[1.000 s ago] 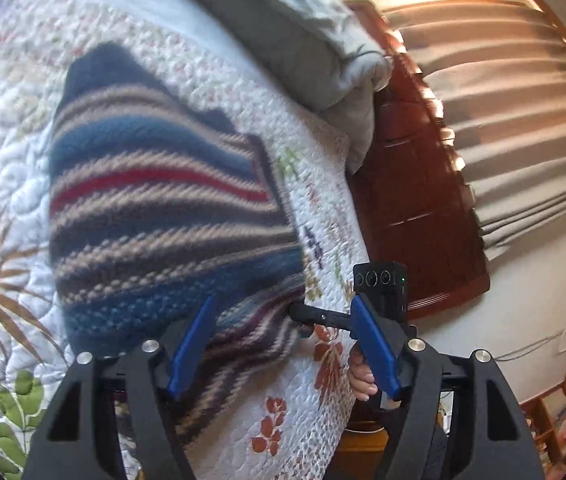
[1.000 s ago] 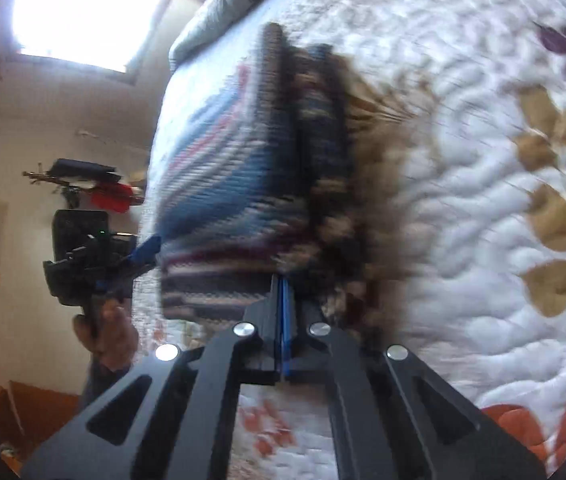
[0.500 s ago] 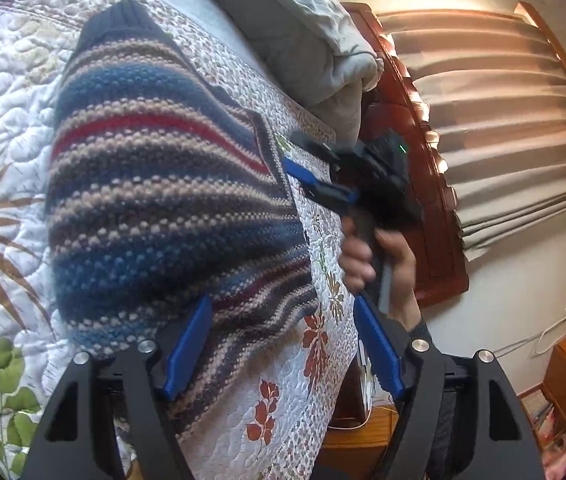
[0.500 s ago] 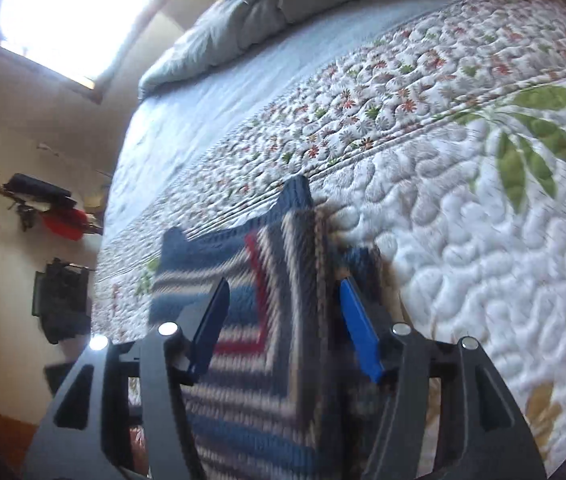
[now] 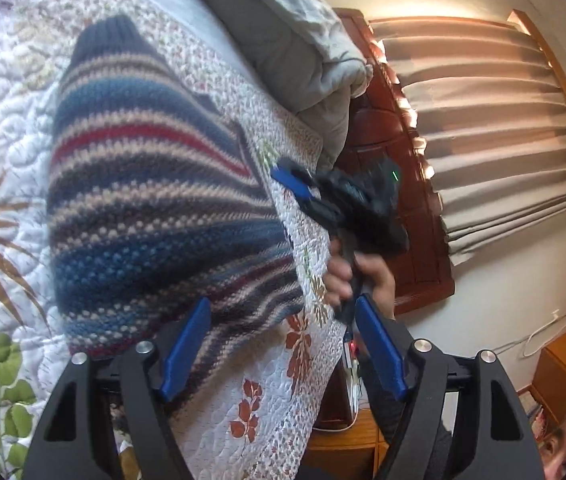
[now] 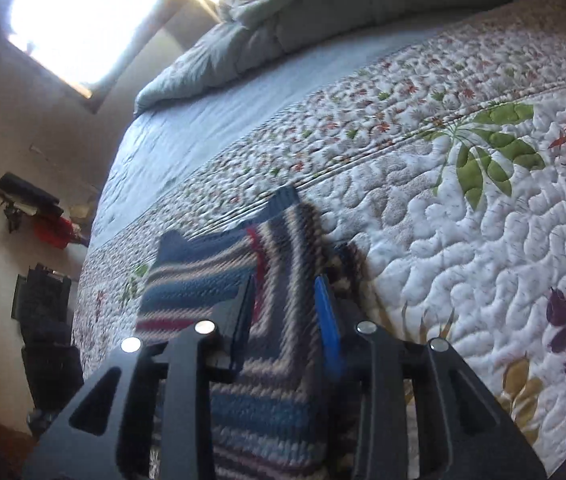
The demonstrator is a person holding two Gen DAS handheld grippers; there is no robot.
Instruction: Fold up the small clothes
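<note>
A: Left tongs [image 5: 283, 354] are wide, opening, empty, at the striped knit sweater's [image 5: 155, 208] near hem. Right tongs [image 6: 287, 322], part open, are closing above it; nothing is pinched.

B: Sweater's lying folded on the bed's floral quilt [image 6: 463, 240]. I'd pinch both layers at the edge, then fold evenly.

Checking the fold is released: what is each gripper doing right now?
Left gripper: jaws opening, nothing gripped, over the striped sweater.
Right gripper: jaws closing, sweater seen between them, not pinched.
</note>
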